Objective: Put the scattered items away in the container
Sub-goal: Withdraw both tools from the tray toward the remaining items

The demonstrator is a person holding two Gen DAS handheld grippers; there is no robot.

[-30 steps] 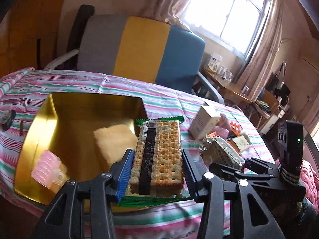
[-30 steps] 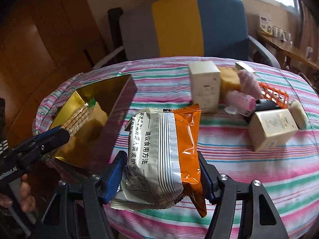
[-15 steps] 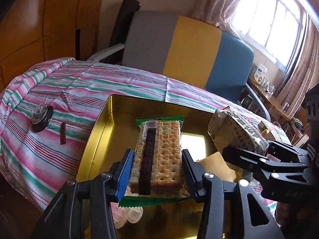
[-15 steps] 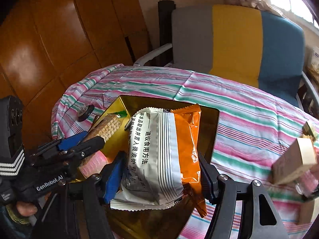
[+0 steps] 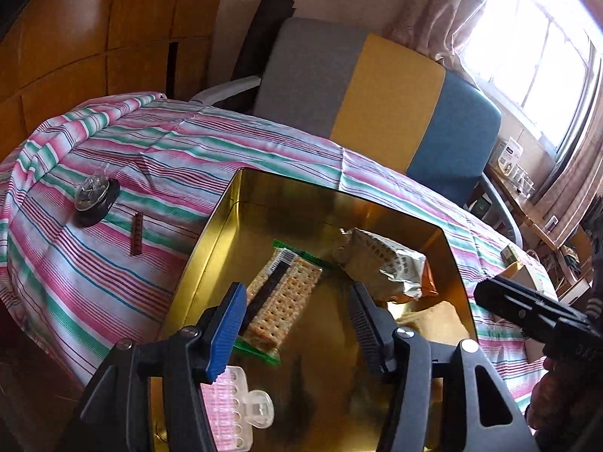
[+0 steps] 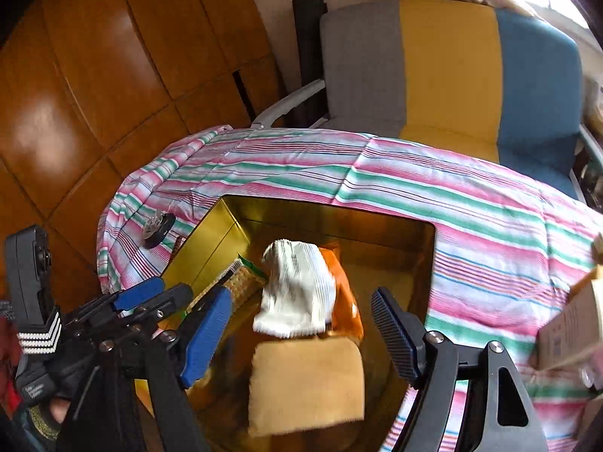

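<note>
A gold tin (image 5: 222, 226) sits on the striped tablecloth; it also shows in the right wrist view (image 6: 211, 233). Inside lie a cracker pack (image 5: 282, 297), a white and orange snack bag (image 5: 384, 263), a yellow sponge (image 6: 305, 384) and a pink hair clip (image 5: 233, 410). The snack bag shows in the right wrist view (image 6: 301, 293) beside the crackers (image 6: 241, 282). My left gripper (image 5: 297, 324) is open and empty just above the crackers. My right gripper (image 6: 301, 342) is open and empty above the sponge and bag.
A black-based clear knob (image 5: 94, 199) and a small brown stick (image 5: 136, 233) lie on the cloth left of the tin. A cardboard box (image 6: 569, 324) stands at the right. A grey, yellow and blue chair (image 5: 377, 98) stands behind the table.
Both grippers have opened over the tin. The cracker pack and the snack bag have dropped from the jaws and now lie inside the tin.
</note>
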